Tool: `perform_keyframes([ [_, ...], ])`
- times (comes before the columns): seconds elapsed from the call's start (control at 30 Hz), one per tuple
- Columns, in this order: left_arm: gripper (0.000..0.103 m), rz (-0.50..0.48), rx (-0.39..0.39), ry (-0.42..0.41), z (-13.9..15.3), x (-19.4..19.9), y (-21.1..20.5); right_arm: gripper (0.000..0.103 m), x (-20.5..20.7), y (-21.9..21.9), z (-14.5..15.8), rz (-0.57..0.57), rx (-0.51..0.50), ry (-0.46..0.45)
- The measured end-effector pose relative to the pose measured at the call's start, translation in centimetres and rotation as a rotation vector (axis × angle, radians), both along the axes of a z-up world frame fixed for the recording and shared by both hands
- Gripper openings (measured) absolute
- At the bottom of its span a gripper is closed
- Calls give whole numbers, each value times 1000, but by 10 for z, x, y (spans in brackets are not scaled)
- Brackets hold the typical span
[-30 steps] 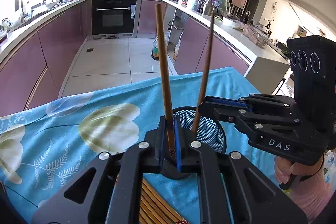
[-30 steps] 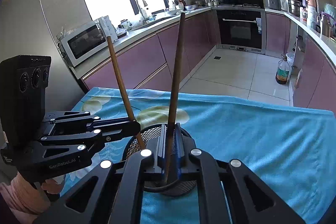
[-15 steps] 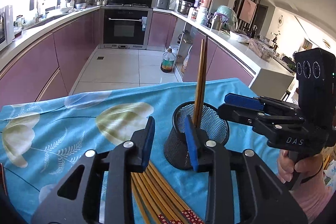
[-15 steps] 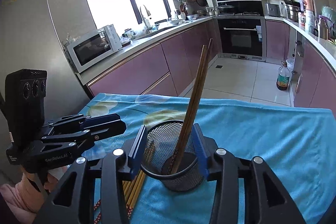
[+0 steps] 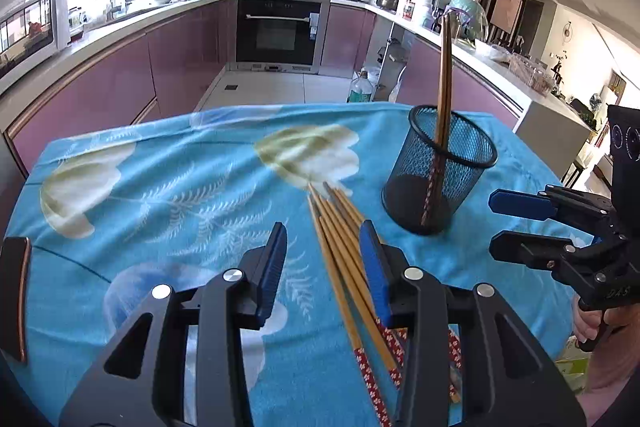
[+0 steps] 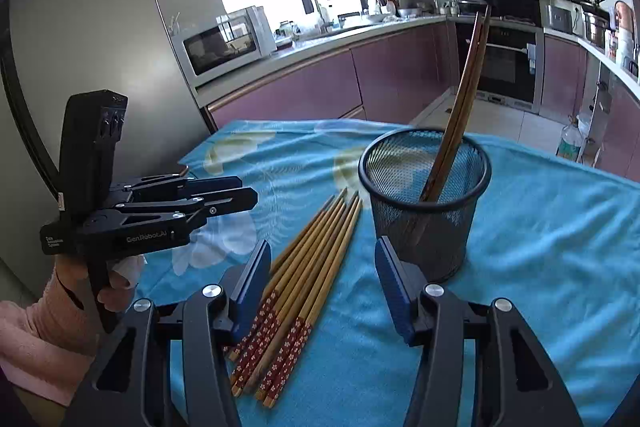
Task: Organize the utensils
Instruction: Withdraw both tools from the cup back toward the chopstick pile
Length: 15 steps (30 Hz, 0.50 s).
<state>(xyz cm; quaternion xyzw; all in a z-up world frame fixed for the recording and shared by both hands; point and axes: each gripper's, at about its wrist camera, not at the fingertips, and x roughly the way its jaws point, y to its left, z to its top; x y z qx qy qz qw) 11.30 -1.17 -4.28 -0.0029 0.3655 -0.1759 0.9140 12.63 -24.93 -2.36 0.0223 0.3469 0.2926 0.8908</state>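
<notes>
A black mesh cup (image 5: 438, 169) (image 6: 425, 201) stands on the blue flowered cloth with two brown chopsticks (image 5: 443, 91) (image 6: 460, 115) leaning upright in it. Several wooden chopsticks with red patterned ends (image 5: 348, 267) (image 6: 304, 279) lie flat in a bundle beside the cup. My left gripper (image 5: 326, 269) is open and empty, above the bundle's left side. My right gripper (image 6: 320, 291) is open and empty, over the bundle's red ends, with the cup just beyond its right finger. Each gripper shows in the other's view, the left (image 6: 240, 191) and the right (image 5: 496, 223).
The blue cloth (image 5: 180, 187) covers a table that ends at the far edge toward the kitchen floor. A dark phone-like object (image 5: 14, 297) lies at the table's left edge. Purple cabinets, an oven and a microwave (image 6: 224, 41) stand beyond.
Both grippers let go of their chopsticks, which now stand together in the cup. Both grippers opened wider and drew back from the cup toward the bundle on the cloth.
</notes>
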Motion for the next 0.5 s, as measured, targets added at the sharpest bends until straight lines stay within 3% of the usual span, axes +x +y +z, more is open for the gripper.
perform_keyframes([
  [0.23, 38, -17, 9, 78, -34, -10, 0, 50, 6, 14, -35, -24, -42, 99],
  [0.5, 38, -45, 25, 113, -45, -15, -11, 37, 7, 21, -53, -43, -72, 149],
])
